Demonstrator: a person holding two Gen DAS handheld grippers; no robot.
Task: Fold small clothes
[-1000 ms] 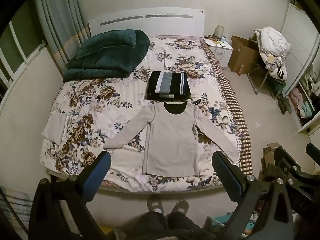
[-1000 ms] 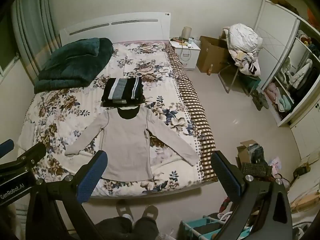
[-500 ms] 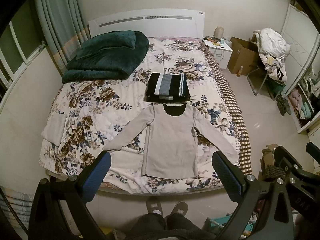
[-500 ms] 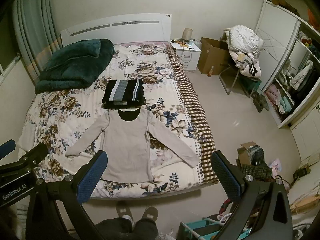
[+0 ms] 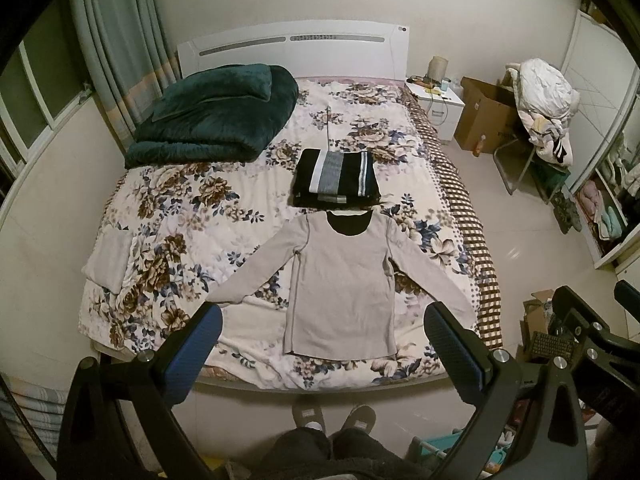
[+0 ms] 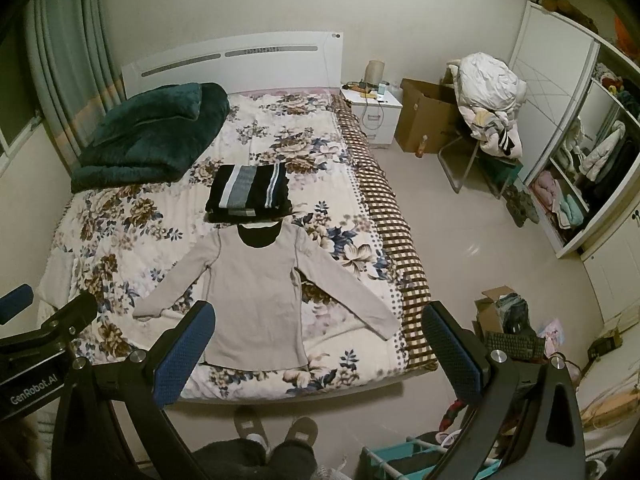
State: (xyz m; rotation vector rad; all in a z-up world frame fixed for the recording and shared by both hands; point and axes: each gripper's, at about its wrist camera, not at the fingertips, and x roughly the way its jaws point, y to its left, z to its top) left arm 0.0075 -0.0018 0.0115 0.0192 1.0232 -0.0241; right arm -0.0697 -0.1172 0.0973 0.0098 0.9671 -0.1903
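A grey long-sleeved top (image 5: pixel 344 284) (image 6: pixel 256 300) lies flat near the foot of the floral bed (image 5: pixel 168 216) (image 6: pixel 128 216), both sleeves spread out, dark neck opening toward the headboard. Just beyond its collar sits a folded pile of dark striped clothes (image 5: pixel 336 178) (image 6: pixel 248 192). My left gripper (image 5: pixel 320 340) hangs open high above the bed's foot edge, nothing between its blue pads. My right gripper (image 6: pixel 320 340) is open too, held beside it further right, also well above the top. Neither touches the fabric.
A folded dark green blanket (image 5: pixel 212 116) lies at the head of the bed. The person's slippered feet (image 5: pixel 332 420) stand at the foot of the bed. A white nightstand (image 6: pixel 372 112), cardboard box (image 6: pixel 428 120), laundry-laden chair (image 6: pixel 488 108) and open wardrobe (image 6: pixel 580 168) line the right side.
Both cameras have drifted slightly, so the bed and top sit a little lower in view. The top and the folded pile have not moved. Both grippers stay open.
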